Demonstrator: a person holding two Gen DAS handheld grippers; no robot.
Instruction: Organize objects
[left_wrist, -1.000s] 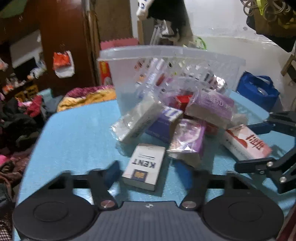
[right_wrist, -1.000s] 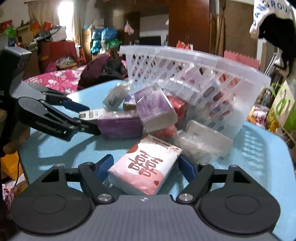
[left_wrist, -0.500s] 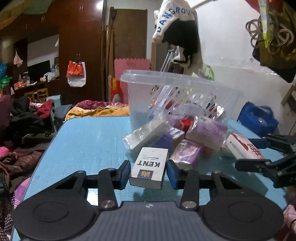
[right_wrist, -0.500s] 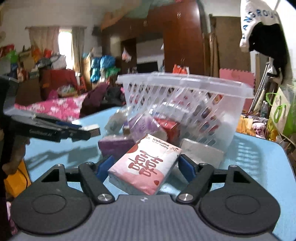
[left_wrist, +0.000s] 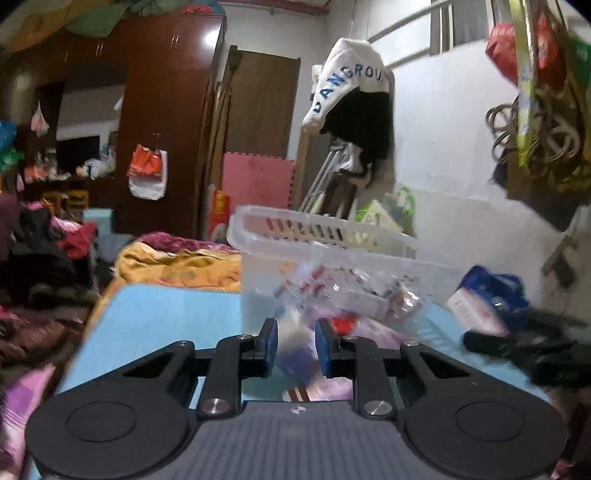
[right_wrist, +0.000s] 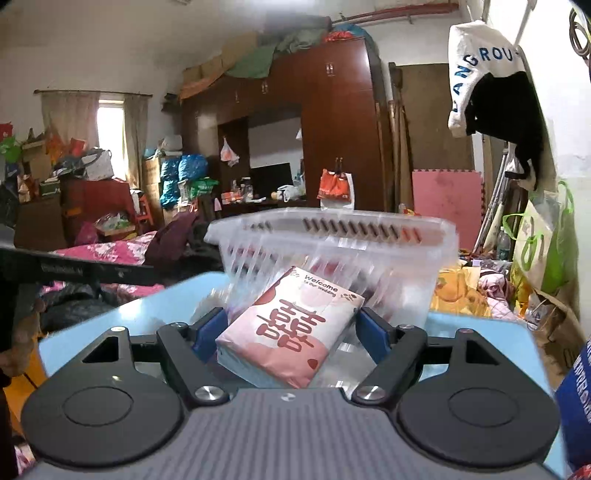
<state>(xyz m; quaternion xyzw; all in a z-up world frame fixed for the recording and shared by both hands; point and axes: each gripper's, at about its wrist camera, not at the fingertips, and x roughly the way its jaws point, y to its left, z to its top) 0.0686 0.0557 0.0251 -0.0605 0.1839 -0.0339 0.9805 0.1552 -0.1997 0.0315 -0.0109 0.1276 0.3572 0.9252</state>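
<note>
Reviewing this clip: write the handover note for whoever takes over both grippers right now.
Left gripper: its jaws have just closed further and are shut on nothing. The KENT box held half a second ago is gone from them, and I cannot place it now.
Right gripper: shut on the pink tissue pack, held up in front of the basket.
The basket stands on the blue table, with blurred packets at its foot.
Done: one pack picked up.
Left: put it in the basket, probably find and regrasp the box, then clear the remaining packets.
</note>
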